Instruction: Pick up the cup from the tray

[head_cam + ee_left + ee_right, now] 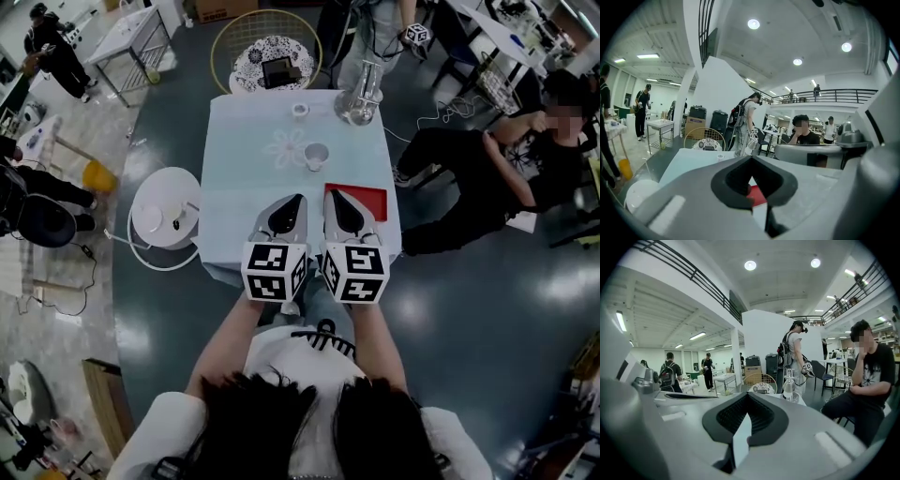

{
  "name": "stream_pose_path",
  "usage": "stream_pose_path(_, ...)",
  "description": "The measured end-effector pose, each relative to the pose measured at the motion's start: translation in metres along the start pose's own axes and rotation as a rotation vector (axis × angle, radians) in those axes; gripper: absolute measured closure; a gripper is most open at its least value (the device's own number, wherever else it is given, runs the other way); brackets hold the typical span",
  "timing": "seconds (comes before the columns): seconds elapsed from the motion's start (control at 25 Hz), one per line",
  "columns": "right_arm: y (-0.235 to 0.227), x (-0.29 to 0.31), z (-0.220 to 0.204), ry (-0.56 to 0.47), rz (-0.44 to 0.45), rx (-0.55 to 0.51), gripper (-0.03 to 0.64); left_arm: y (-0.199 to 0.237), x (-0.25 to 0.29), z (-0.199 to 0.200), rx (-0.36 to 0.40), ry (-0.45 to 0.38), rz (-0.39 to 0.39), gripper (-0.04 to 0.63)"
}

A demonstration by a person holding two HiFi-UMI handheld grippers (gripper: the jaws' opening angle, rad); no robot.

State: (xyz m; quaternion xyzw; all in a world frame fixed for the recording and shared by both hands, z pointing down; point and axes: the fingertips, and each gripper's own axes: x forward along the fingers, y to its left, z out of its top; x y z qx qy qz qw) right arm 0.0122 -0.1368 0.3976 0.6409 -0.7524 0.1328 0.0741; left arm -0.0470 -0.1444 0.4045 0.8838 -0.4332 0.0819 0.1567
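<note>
**Head view.** The cup (316, 156) is small, white and round, open side up. It stands near the middle of the table (234, 178), at the right edge of a pale flower-shaped tray (285, 147). You cannot tell from here whether it rests on the tray or just beside it. A red sheet (361, 199) lies flat between the cup and you, slightly to the right. Beyond the cup, at the far edge, stand a glass carafe (358, 98) and a small white ring (300, 110). Your left gripper (298, 200) and right gripper (333, 195) sit side by side over the near edge, both pointing at the cup and well short of it. The right gripper's tip overlaps the red sheet. A wire chair (265, 42) stands behind the table and a seated person (511, 173) is to the right.

**Left gripper view.** The jaws of the left gripper (752, 173) are together and hold nothing. Only a small notch shows between the dark pads, and the red sheet (757, 195) is visible through it. The carafe (746, 143) and the white ring (720, 157) show above the jaws. The cup is hidden behind them.

**Right gripper view.** The jaws of the right gripper (747, 417) are also together and empty. The carafe (789, 385) rises just right of their tip, with the wire chair (758, 380) behind. The cup is not visible.
</note>
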Motion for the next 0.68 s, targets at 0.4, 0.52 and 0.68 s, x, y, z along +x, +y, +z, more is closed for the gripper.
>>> stream_pose_path(0.4, 0.006, -0.030, 0.012, -0.007, -0.022, -0.022, 0.594, -0.017, -0.020, 0.015, 0.005, -0.020, -0.029, 0.595)
stream_pose_path(0.52, 0.002, -0.032, 0.010, -0.019, -0.036, -0.025, 0.594, -0.018, -0.019, 0.015, 0.009, -0.031, -0.021, 0.595)
stream_pose_path(0.68, 0.004, -0.040, 0.010, -0.026, -0.045, -0.021, 0.594, -0.024, -0.025, 0.012, 0.023, -0.024, -0.025, 0.595)
